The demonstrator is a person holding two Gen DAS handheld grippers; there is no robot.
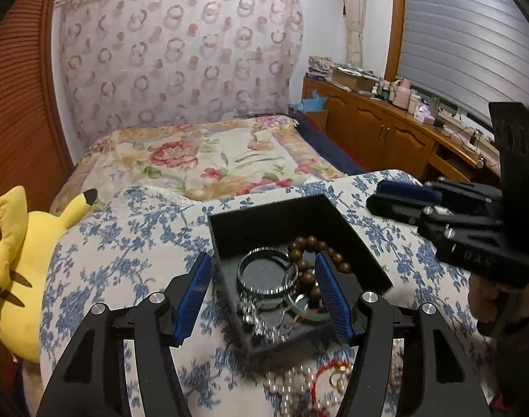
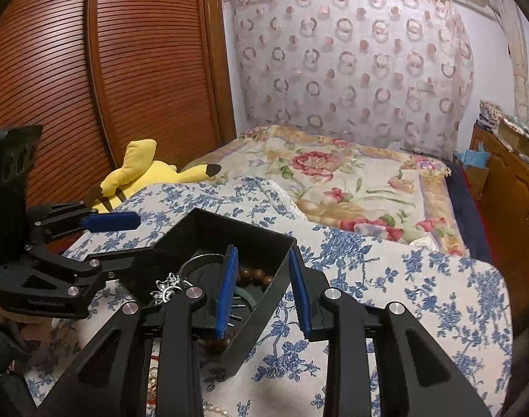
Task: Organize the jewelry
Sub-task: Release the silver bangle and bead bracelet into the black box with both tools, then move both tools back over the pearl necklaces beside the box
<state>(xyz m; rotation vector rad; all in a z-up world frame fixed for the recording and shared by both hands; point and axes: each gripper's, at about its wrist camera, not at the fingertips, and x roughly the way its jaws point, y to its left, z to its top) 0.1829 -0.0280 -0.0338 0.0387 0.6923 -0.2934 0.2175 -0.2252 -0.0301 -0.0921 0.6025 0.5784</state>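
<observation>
On the blue-flowered cloth (image 1: 132,243) sits a black box (image 1: 264,215), and much of what lies around it is hard to read. Below the box in the left wrist view, a loose heap of pearls (image 1: 292,385), a red cord (image 1: 325,371) and a gold ring (image 1: 339,378) is partly cut off by the frame edge and covered by the tong arms. Inside the box, a silver bangle (image 1: 261,274) lies flat, a string of brown wooden beads (image 1: 309,260) curls beside it, a green ring-shaped piece (image 1: 313,316) shows only in part, and a silver chain (image 1: 264,326) spills over the near wall.

Left gripper (image 1: 264,299) is spread wide, one pad outside the box's left wall, the other over the beads; whether it touches them I cannot tell. Right gripper (image 2: 264,292) is also spread, straddling the box's right wall (image 2: 278,278), one pad inside above the beads (image 2: 254,276), one outside. A yellow plush toy (image 1: 24,278) lies at the cloth's left edge.
</observation>
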